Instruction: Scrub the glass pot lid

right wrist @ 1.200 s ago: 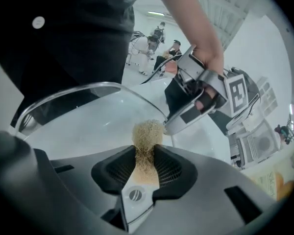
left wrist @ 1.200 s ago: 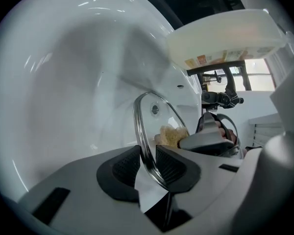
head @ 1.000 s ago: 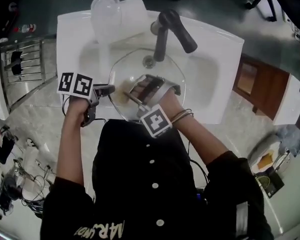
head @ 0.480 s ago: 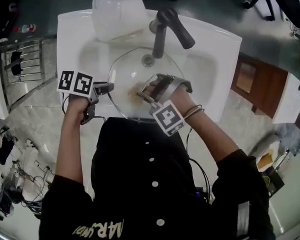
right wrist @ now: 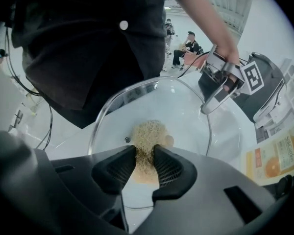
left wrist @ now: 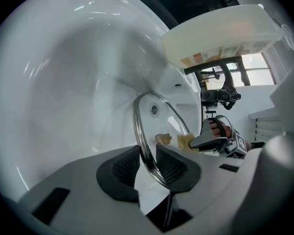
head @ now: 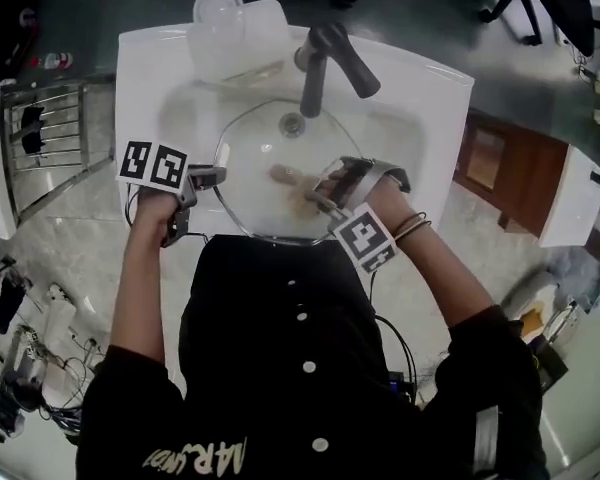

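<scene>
The glass pot lid (head: 260, 158) stands tilted in the white sink, its tan knob (head: 280, 175) near the middle. My left gripper (head: 220, 178) is shut on the lid's metal rim at the left edge; in the left gripper view the rim (left wrist: 146, 155) runs between the two pads. My right gripper (head: 315, 200) is shut on a tan fibrous scrub pad (right wrist: 147, 136), which presses on the glass right of the knob. The right gripper view shows the pad pinched between the jaws (right wrist: 145, 163) against the lid (right wrist: 186, 106), with the left gripper (right wrist: 213, 102) on the far rim.
A dark faucet (head: 325, 63) arches over the basin (head: 420, 138), with the drain (head: 292, 123) beyond the lid. A translucent plastic container (head: 230, 28) lies on the sink's back ledge. A wire rack (head: 45, 138) stands at the left, a wooden cabinet (head: 505, 168) at the right.
My right gripper has slid the scrub pad rightward across the glass, from the lid's left-centre past the knob. The left gripper and the lid have stayed where they were.
</scene>
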A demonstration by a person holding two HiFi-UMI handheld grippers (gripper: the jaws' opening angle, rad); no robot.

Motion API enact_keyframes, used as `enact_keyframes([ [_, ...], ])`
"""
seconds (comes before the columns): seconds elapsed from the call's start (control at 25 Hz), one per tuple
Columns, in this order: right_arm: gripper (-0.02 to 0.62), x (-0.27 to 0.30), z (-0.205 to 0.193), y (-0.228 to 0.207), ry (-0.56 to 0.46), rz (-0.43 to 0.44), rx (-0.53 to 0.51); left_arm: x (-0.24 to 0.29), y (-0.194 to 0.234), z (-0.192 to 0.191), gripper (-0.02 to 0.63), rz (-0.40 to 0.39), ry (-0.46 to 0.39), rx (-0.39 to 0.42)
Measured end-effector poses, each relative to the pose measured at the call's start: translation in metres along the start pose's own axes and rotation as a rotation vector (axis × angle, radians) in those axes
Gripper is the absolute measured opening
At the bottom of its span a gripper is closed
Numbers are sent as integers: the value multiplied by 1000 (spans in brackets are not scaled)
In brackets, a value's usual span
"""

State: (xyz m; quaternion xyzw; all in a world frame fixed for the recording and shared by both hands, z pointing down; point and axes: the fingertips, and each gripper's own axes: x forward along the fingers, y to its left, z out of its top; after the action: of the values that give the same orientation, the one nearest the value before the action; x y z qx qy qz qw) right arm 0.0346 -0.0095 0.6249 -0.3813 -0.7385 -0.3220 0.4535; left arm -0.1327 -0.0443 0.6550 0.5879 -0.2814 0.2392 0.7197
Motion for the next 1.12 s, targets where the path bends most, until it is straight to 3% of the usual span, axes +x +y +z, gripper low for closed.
enact_keyframes([
  [0.48,127,-25,-23,42,39,198,-41,1,-1,0,126,8,7,18],
  [0.68,127,-28,-25,45,56,231,-57,0,-1,-1,126,8,6,21],
  [0.8,129,-28,-19,31,46,177,-27,-1,-1,-1,127,11,13,30],
  [1.0,130,-21,22,-39,-45,-49,41,-2,-4,1,127,4,10,31],
  [1.12,130,-11,51,-67,-89,-114,30,-2,-3,1,127,6,10,31],
])
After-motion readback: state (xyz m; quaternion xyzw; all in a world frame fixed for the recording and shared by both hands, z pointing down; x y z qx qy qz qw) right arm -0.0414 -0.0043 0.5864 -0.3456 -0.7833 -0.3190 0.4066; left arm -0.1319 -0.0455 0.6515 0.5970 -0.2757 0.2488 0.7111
